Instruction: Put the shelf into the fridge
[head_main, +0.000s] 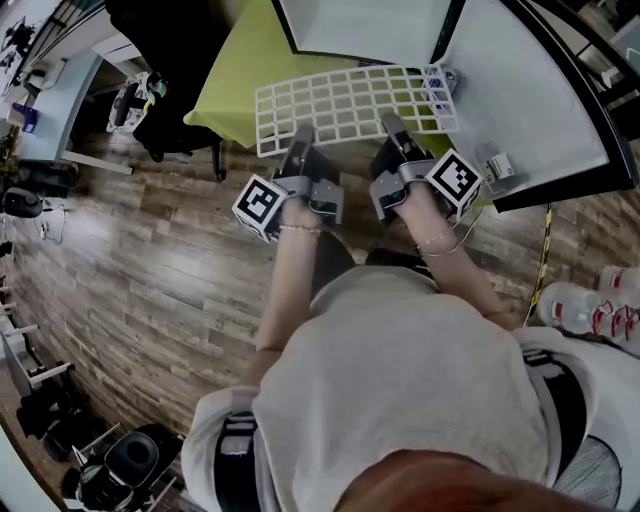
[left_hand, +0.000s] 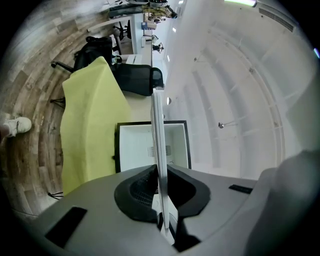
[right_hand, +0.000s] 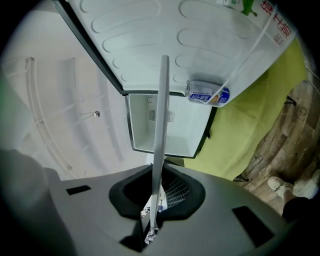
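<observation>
A white wire-grid shelf (head_main: 345, 103) is held level in the air in front of a small open fridge (head_main: 360, 25). My left gripper (head_main: 300, 142) is shut on the shelf's near edge at its left. At the right of the same edge my right gripper (head_main: 392, 132) is shut on it as well. In the left gripper view the shelf (left_hand: 158, 135) runs edge-on as a thin white strip between the jaws, toward the white fridge cavity (left_hand: 135, 147). The right gripper view shows the same strip (right_hand: 161, 125) and the cavity (right_hand: 182, 130) beyond it.
The fridge door (head_main: 530, 90) stands open to the right, with a can (right_hand: 206, 93) in its rack. A yellow-green cloth (head_main: 240, 75) covers the table under the fridge. A black office chair (head_main: 165, 70) stands at the left on the wooden floor (head_main: 150, 280).
</observation>
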